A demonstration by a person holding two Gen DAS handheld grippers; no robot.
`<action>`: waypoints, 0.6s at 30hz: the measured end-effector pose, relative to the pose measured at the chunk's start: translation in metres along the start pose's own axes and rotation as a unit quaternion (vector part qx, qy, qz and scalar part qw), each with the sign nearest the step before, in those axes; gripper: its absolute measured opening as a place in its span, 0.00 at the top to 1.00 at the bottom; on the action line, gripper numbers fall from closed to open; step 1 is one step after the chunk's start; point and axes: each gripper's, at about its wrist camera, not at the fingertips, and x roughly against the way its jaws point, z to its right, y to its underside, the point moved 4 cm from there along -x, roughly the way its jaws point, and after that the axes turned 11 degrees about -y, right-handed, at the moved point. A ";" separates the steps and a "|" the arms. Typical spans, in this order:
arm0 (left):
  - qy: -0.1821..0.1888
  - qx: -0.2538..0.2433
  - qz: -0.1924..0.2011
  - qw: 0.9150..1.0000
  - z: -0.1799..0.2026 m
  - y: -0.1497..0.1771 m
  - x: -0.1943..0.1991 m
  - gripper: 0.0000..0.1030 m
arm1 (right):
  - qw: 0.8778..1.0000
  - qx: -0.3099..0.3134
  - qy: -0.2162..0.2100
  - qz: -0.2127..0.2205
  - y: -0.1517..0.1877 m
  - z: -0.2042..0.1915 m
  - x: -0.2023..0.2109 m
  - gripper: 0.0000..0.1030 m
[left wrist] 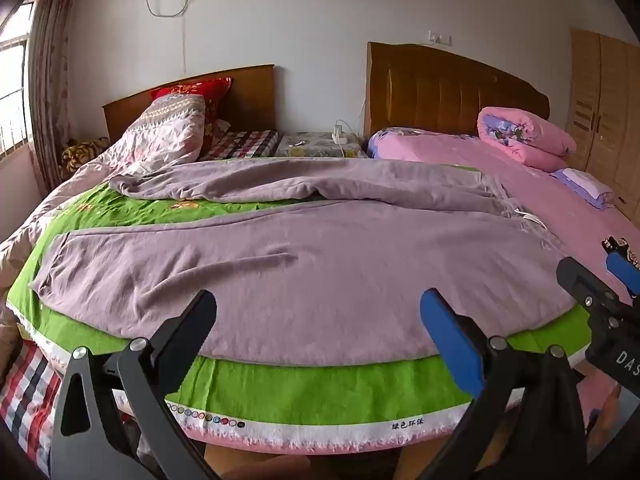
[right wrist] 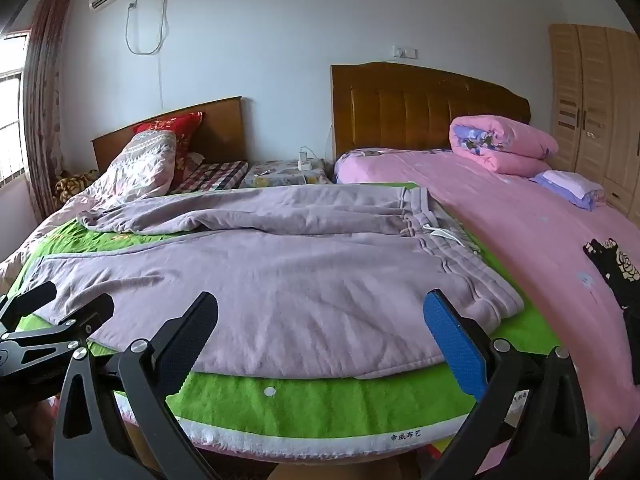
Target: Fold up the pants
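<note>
Lilac cotton pants (left wrist: 304, 264) lie spread flat across a bright green fleece cloth (left wrist: 320, 388) with a white printed hem, which covers the near end of the bed. Their waistband with a white drawstring (right wrist: 444, 236) sits at the right, and the two legs run to the left, the far leg rumpled and the near leg smooth. The left gripper (left wrist: 318, 316) hovers at the near edge of the cloth with its black and blue fingers spread wide, released and holding nothing. The right gripper (right wrist: 320, 316) hangs just beside it to the right, likewise parted and empty, its tips over the near side of the pants close to the waistband. On the far right, a pink bedsheet (right wrist: 520, 232) carries a rolled pink floral quilt (right wrist: 500, 148) against a padded brown headboard (right wrist: 432, 108). On the far left, a patterned pale duvet (right wrist: 140, 168) leans below a red pillow (right wrist: 172, 126).
</note>
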 end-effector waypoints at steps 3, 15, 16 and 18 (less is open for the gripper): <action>0.001 -0.002 0.000 1.000 0.001 0.000 0.001 0.01 | 1.000 -0.003 -0.001 -0.002 0.000 0.000 -0.001 0.04; -0.005 -0.001 -0.010 1.000 -0.003 0.010 -0.006 0.01 | 1.000 -0.007 -0.004 -0.005 0.003 0.001 -0.001 0.04; -0.005 0.003 -0.011 1.000 -0.006 0.010 -0.008 0.01 | 1.000 -0.008 -0.004 -0.005 0.003 0.001 -0.001 0.04; -0.005 0.003 -0.013 1.000 -0.007 0.011 -0.009 0.01 | 1.000 -0.008 -0.003 -0.006 0.004 0.001 -0.003 0.04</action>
